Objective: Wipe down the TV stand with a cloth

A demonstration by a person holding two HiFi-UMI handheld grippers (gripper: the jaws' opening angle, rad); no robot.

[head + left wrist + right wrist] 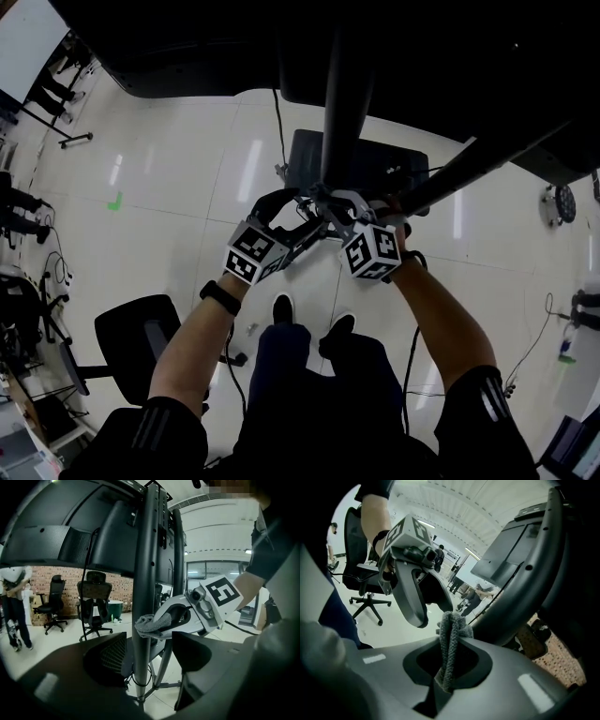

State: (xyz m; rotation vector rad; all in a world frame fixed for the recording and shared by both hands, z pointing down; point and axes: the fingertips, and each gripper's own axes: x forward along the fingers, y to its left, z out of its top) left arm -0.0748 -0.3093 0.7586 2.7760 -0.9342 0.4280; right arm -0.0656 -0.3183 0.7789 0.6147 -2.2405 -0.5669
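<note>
Right tool [449, 654] pinching cloth [452, 629], against stand pole [526, 587]

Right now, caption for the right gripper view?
Right gripper shut on grey cloth beside TV stand pole, left gripper opposite.

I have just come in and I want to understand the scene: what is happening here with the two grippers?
A person stands at a TV stand, holding a gripper in each hand. The right gripper is shut on a grey cloth and holds it against the stand's black upright pole. The left gripper is open, with the same pole between its jaws, close to the cloth. The wiping seems to be at the pole now.
</note>
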